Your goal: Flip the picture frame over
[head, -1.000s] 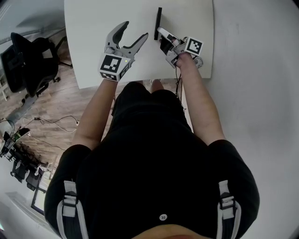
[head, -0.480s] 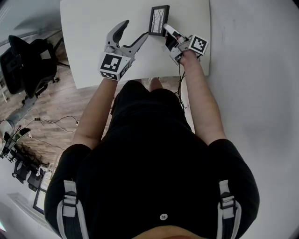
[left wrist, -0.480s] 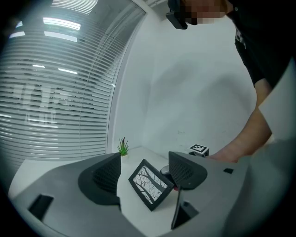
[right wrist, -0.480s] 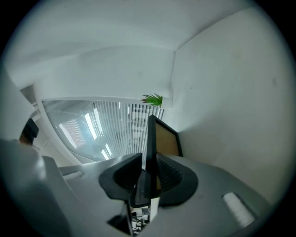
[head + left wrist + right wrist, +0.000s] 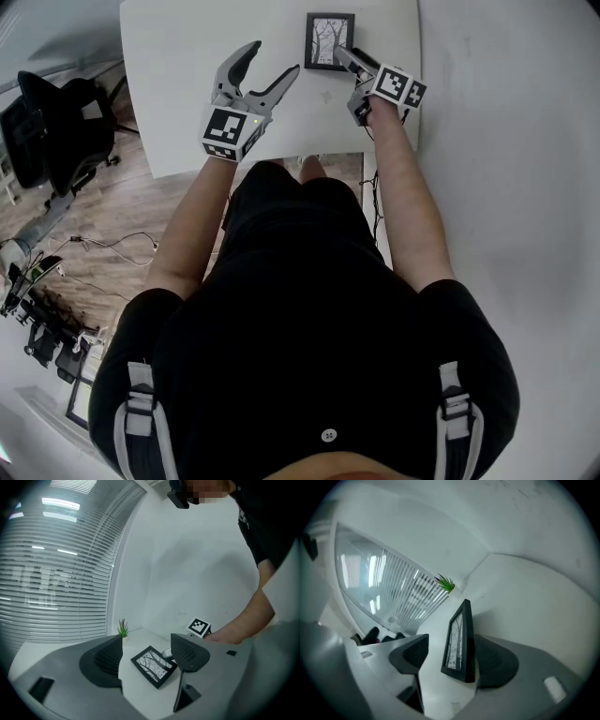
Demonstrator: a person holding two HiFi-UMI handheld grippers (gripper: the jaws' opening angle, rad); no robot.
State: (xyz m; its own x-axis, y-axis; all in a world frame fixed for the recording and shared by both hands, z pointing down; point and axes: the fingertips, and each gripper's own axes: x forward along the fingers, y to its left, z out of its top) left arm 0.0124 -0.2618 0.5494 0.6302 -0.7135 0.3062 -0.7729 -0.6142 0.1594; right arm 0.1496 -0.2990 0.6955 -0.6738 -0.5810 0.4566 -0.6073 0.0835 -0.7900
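The black picture frame (image 5: 330,41) lies flat on the white table (image 5: 187,103) near its far edge, with the tree picture facing up. My right gripper (image 5: 349,58) is at the frame's near right corner. Its jaws are opening: in the right gripper view the frame (image 5: 459,641) stands between them, close against one pad and well clear of the other. My left gripper (image 5: 271,60) hovers open and empty to the left of the frame. In the left gripper view the frame (image 5: 153,665) shows beyond its jaws.
A small green plant (image 5: 123,629) stands at the table's far corner by the window blinds. A black office chair (image 5: 56,122) and cables sit on the wooden floor to the left. The table's near edge (image 5: 281,164) is just in front of the person's body.
The frame went from standing on edge to lying flat, picture side up. My right gripper rolled, sank towards the table and opened its jaws. The left gripper hardly moved.
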